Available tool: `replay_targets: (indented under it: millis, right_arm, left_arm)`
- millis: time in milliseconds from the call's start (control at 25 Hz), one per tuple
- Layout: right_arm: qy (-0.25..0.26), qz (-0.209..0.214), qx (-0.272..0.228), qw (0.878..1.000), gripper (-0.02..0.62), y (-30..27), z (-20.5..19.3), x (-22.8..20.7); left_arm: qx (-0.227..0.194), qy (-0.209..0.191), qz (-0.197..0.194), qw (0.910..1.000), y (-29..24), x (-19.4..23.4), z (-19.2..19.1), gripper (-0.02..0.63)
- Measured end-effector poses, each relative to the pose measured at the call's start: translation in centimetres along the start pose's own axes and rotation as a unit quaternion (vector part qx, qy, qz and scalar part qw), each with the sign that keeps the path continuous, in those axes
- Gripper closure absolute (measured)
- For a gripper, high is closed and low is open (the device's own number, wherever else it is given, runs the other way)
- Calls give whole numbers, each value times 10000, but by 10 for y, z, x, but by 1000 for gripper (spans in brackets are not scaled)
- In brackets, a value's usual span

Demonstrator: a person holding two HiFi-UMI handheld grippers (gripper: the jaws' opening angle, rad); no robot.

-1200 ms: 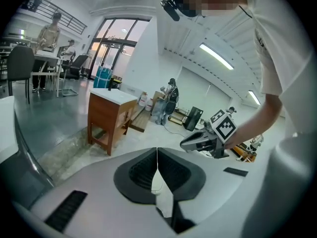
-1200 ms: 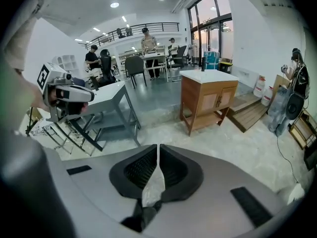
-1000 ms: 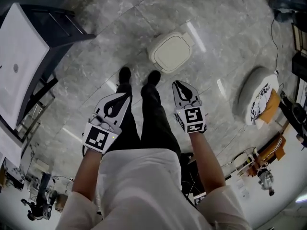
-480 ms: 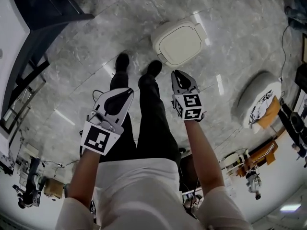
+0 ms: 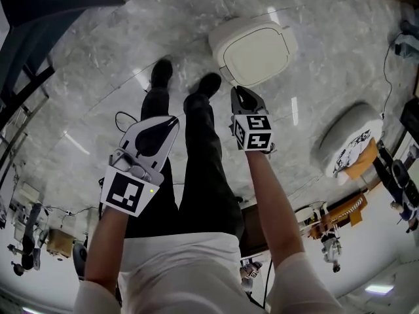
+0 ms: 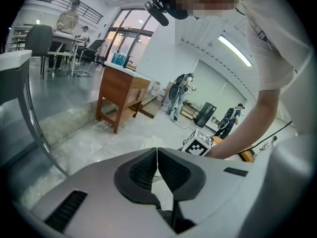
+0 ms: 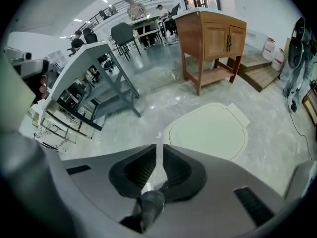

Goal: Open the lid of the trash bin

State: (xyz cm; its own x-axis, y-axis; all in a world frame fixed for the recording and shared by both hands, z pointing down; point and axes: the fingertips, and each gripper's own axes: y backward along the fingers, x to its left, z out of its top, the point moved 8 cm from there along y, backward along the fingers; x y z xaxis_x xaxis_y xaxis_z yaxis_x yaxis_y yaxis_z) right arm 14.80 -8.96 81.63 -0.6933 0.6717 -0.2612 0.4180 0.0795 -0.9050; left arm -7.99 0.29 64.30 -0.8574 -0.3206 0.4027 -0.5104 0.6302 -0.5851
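Head view: trash bin (image 5: 217,44) sits on the marble floor (image 5: 105,64), lid (image 5: 256,52) down, just ahead of the person's shoes (image 5: 208,84). Right gripper (image 5: 238,91) hangs just short of the bin's near edge, tip aimed at it, not touching. Left gripper (image 5: 169,122) is farther back from the bin and off to its left, over the person's left leg. A round white thing (image 5: 347,133) lies well right of the bin (can't tell what it is). Left gripper view: jaws pressed together, hairline slit only, nothing in them; wooden cabinet (image 6: 121,95) in the background. Right gripper view: jaws closed down to a thin gap, empty. The cream lid lies flat and closed just beyond the tips. The cabinet stands behind the bin, a grey table (image 7: 94,78) to the bin's left.
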Motion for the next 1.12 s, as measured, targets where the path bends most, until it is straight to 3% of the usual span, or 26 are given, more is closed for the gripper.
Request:
replay_targets:
  millis: [240,640,1120]
  right_arm:
    - [-95,-67,222,9997,561,-36,-19,-3]
    - [-800,-437,404,9950,537,-77,-43,-12]
    - [-887,-1419,518,9845,531,-97,-51,-7]
  left_arm:
    - [148,118,-4,9998,-13,9,-21,588]
    - [358,231,-118,9990,-21,15,-40,588]
    - [514,331,-201,9979,-26,22,-50,588]
